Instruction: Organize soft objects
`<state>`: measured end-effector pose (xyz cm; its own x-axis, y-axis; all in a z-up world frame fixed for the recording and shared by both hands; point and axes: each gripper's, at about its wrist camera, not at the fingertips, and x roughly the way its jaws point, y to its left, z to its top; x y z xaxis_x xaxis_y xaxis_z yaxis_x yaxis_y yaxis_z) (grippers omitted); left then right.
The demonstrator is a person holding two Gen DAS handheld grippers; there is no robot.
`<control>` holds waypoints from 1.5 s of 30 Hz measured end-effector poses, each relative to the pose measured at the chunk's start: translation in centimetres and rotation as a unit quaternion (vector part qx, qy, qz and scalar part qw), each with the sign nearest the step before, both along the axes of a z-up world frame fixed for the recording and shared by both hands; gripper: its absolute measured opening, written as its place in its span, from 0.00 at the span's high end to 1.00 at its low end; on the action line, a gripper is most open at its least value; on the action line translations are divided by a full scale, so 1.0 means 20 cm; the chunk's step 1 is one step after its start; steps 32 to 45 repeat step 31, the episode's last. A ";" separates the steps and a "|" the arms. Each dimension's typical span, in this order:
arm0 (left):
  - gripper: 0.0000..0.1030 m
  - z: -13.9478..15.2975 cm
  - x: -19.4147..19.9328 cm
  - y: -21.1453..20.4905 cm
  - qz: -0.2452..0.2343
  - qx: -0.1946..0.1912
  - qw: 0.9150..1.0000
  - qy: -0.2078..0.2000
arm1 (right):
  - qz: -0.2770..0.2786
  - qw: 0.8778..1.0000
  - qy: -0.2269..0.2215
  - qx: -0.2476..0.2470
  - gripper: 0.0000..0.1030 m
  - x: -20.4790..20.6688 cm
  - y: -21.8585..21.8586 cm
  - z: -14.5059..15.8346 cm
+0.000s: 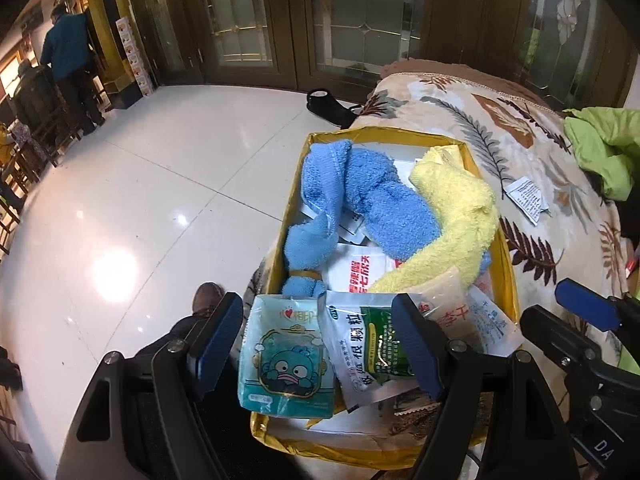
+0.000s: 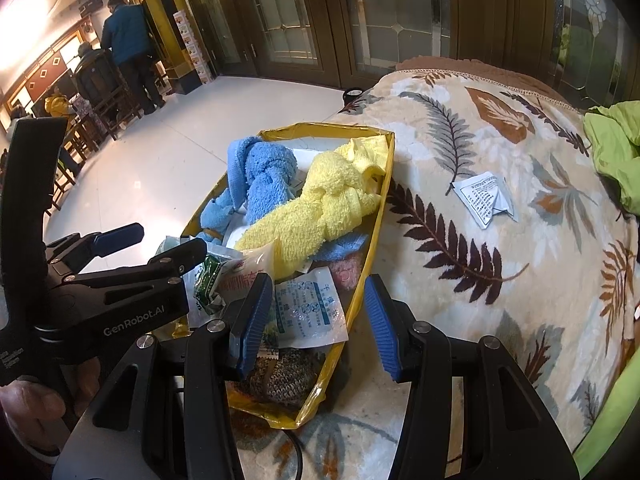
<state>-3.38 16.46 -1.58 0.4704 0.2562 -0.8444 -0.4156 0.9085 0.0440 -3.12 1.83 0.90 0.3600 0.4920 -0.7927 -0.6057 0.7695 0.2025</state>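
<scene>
A yellow box (image 1: 400, 133) (image 2: 385, 184) lies on a leaf-print blanket (image 2: 480, 152). In it are a knotted blue towel (image 1: 372, 200) (image 2: 264, 172), a knotted yellow towel (image 1: 452, 216) (image 2: 316, 216) and several sachets. My left gripper (image 1: 316, 344) (image 2: 172, 240) hangs over the box's near left corner. It is shut on a cartoon tissue pack (image 1: 284, 360) and a crumpled green-white sachet (image 1: 360, 344), both raised above the rim. My right gripper (image 2: 316, 320) (image 1: 556, 308) is open astride the box's right wall. A white sachet (image 2: 312, 308) lies between its fingers, unpressed.
A folded leaflet (image 2: 484, 196) lies on the blanket right of the box, and a green garment (image 2: 616, 160) is farther right. A knitted pouch (image 2: 280, 376) fills the box's near end. Left of the bed is tiled floor (image 1: 140, 200), with a person (image 1: 66, 48) standing far off.
</scene>
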 end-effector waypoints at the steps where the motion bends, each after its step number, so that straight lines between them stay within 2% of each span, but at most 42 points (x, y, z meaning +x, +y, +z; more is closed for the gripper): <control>1: 0.26 0.00 0.00 0.00 -0.001 0.001 1.000 0.000 | 0.000 1.000 0.000 -0.001 0.53 0.00 0.00 0.00; 10: 0.25 0.01 0.02 -0.05 -0.021 0.029 0.999 -0.004 | 0.000 1.000 0.007 -0.004 0.53 -0.01 -0.01 -0.02; 13: 0.20 0.03 0.02 -0.06 -0.027 0.028 0.999 -0.010 | 0.000 1.000 0.007 -0.005 0.53 -0.01 -0.01 -0.02; 18: 0.20 0.03 0.02 -0.05 -0.026 0.022 0.999 -0.013 | -0.002 1.000 0.008 -0.004 0.53 0.00 -0.01 -0.03; 25: 0.20 0.05 0.00 -0.06 -0.029 0.027 0.998 -0.039 | -0.004 1.000 0.012 -0.007 0.53 0.00 -0.03 -0.04; 45: 0.20 0.08 0.00 -0.09 -0.036 0.027 0.998 -0.037 | -0.011 1.000 0.011 -0.002 0.53 0.00 -0.06 -0.02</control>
